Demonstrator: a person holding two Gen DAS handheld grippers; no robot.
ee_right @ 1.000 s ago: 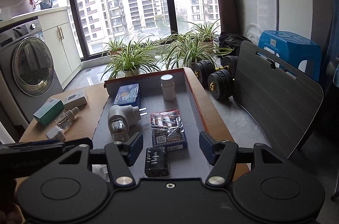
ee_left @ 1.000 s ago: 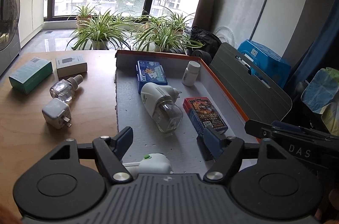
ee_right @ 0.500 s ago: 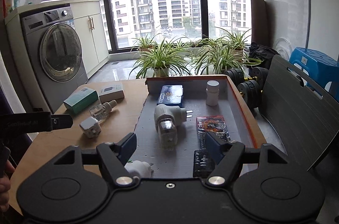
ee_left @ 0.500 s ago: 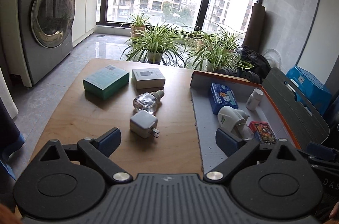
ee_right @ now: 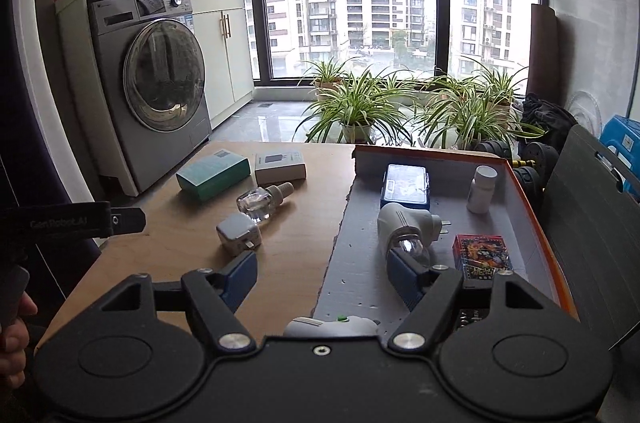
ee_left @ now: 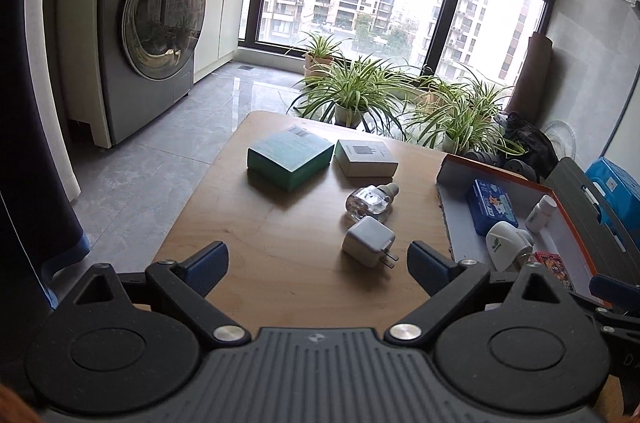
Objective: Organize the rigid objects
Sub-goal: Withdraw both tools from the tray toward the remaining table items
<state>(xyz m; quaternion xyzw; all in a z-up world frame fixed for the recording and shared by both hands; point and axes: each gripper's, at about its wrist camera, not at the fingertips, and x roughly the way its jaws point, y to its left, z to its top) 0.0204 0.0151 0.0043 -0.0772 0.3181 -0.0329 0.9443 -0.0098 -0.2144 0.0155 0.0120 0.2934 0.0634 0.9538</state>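
On the wooden table (ee_left: 280, 283) lie a white charger plug (ee_left: 370, 241) (ee_right: 239, 234), a clear bottle (ee_left: 370, 201) (ee_right: 260, 201), a teal box (ee_left: 290, 157) (ee_right: 214, 173) and a pale box (ee_left: 366, 157) (ee_right: 280, 167). The orange-rimmed grey tray (ee_left: 460, 235) (ee_right: 360, 263) holds a blue box (ee_right: 406, 185), a white pill bottle (ee_right: 482, 189), a white plug-in vaporizer (ee_right: 408, 227), a red card pack (ee_right: 482, 255), a white device with a green dot (ee_right: 332, 325) and a black block (ee_right: 472, 317). My left gripper (ee_left: 318, 263) is open over the table, just short of the charger plug. My right gripper (ee_right: 322, 275) is open and straddles the tray's left edge.
A washing machine (ee_left: 152, 35) stands on the floor to the left. Potted plants (ee_right: 356, 103) line the window beyond the table. Dumbbells (ee_right: 532, 159), a dark slatted board (ee_right: 592, 223) and a blue stool (ee_right: 624, 139) crowd the right. A hand (ee_right: 14, 335) shows at the lower left.
Both grippers have spread their jaws and drawn back and leftward from the tray. The white green-dot device and the black block that were between their fingers now lie in the tray.
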